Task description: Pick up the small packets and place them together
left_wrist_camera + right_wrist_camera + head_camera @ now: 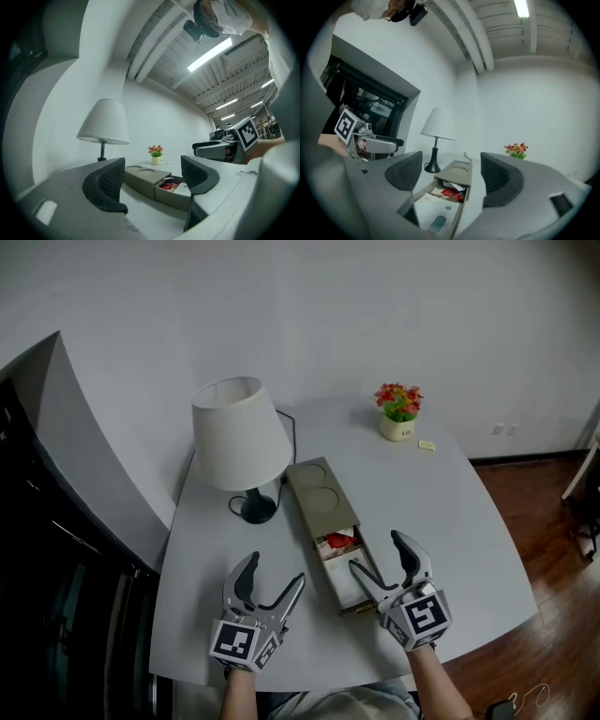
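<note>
An olive-grey box (323, 502) lies in the middle of the table with its drawer (358, 604) pulled out toward me. Red small packets (337, 541) lie at the drawer's back, with a white packet (344, 579) in front of them. The red packets (451, 192) also show in the right gripper view, beside a white card (429, 206). My right gripper (375, 551) is open, its jaws over the drawer's front right corner with nothing between them. My left gripper (276, 570) is open and empty, left of the drawer. In the left gripper view the red packets (166, 185) lie ahead of the jaws.
A white-shaded lamp (242, 437) stands left of the box, its cord running behind. A small flower pot (398, 412) and a little yellow slip (427, 444) sit at the far right. The table's front edge (309, 681) is just below both grippers. The wall lies behind.
</note>
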{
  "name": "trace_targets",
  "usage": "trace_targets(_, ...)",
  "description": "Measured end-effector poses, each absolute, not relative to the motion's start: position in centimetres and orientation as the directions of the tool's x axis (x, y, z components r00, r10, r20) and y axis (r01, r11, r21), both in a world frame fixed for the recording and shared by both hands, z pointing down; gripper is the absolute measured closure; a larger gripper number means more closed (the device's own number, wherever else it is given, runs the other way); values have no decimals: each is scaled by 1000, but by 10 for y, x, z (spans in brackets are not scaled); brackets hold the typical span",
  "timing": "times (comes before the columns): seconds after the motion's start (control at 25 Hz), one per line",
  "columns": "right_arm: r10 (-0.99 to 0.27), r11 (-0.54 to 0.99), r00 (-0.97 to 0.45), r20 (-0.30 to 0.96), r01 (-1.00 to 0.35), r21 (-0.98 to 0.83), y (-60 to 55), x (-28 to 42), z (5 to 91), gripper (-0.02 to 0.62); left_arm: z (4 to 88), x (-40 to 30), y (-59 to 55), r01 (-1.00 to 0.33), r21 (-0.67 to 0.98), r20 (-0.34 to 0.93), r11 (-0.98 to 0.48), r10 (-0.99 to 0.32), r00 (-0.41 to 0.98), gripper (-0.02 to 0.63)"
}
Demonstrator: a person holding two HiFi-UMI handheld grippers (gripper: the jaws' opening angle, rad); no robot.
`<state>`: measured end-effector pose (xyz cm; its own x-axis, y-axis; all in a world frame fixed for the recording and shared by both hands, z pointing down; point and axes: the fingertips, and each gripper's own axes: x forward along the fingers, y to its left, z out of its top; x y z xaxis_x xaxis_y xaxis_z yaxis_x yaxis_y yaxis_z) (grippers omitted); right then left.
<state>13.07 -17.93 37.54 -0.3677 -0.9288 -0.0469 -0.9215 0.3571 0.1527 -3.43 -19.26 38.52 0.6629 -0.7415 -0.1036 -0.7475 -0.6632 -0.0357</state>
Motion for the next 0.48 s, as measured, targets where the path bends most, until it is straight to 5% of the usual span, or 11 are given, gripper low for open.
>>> trace_targets(0.48, -828, 558, -561, 7, -821, 120, -173, 129, 387, 233, 396, -32, -191, -729, -98, -50, -678, -728, 684, 221)
